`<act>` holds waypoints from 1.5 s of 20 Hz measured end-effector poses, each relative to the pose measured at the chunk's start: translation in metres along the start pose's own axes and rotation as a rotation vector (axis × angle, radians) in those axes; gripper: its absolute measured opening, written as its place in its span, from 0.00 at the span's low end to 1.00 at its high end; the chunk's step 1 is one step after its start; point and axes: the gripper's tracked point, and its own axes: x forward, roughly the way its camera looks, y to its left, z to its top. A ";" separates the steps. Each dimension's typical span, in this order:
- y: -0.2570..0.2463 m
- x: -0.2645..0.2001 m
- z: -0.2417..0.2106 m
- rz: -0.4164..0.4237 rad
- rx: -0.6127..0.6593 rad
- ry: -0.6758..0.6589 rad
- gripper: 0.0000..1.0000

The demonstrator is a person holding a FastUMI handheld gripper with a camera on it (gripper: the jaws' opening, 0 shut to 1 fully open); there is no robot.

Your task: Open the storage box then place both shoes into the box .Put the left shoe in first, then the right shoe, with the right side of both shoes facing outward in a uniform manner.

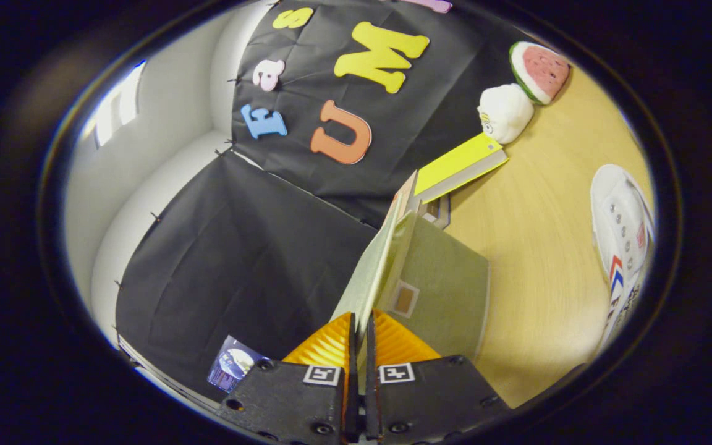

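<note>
My gripper [361, 327] is shut on the thin front edge of the storage box's lid [373, 266], a pale green flap raised away from the box. The pale green storage box [449, 284] stands on the wooden table [535, 247] just beyond my fingers, with a small brown label on its side. A white shoe [623, 238] with red and blue stripes lies on the table well off to the right of the box. The view is tilted, so the table runs up the right side.
Past the box a yellow-covered book [458, 164] lies flat. Farther off sit a white plush toy [504, 113] and a watermelon-slice plush [540, 71]. Black cloth walls [238, 259] close the left and far sides.
</note>
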 end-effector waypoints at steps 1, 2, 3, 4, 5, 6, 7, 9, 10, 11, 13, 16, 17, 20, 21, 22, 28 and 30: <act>0.009 0.001 0.003 -0.004 -0.018 -0.002 0.07; 0.019 0.001 0.007 -0.006 -0.038 -0.007 0.05; 0.032 0.002 0.012 -0.004 -0.055 -0.016 0.05; 0.047 0.004 0.017 -0.005 -0.081 -0.017 0.05; 0.062 0.007 0.020 -0.012 -0.113 -0.019 0.05; 0.079 0.011 0.023 -0.021 -0.152 -0.022 0.05; 0.096 0.018 0.024 -0.032 -0.195 -0.022 0.05; 0.130 0.034 0.024 -0.055 -0.269 -0.019 0.05; 0.148 0.044 0.021 -0.056 -0.300 -0.011 0.05; 0.164 0.054 0.017 -0.054 -0.327 -0.007 0.06; 0.192 0.076 0.010 -0.061 -0.385 0.016 0.05; 0.222 0.113 -0.006 -0.074 -0.445 0.060 0.08; 0.229 0.125 -0.013 -0.079 -0.465 0.071 0.10; 0.240 0.159 -0.035 -0.093 -0.522 0.105 0.19; 0.243 0.168 -0.042 -0.093 -0.539 0.111 0.21; 0.243 0.176 -0.047 -0.102 -0.556 0.113 0.25; 0.250 0.185 -0.054 -0.130 -0.750 0.023 0.99; 0.251 0.171 -0.042 -0.150 -0.798 -0.040 1.00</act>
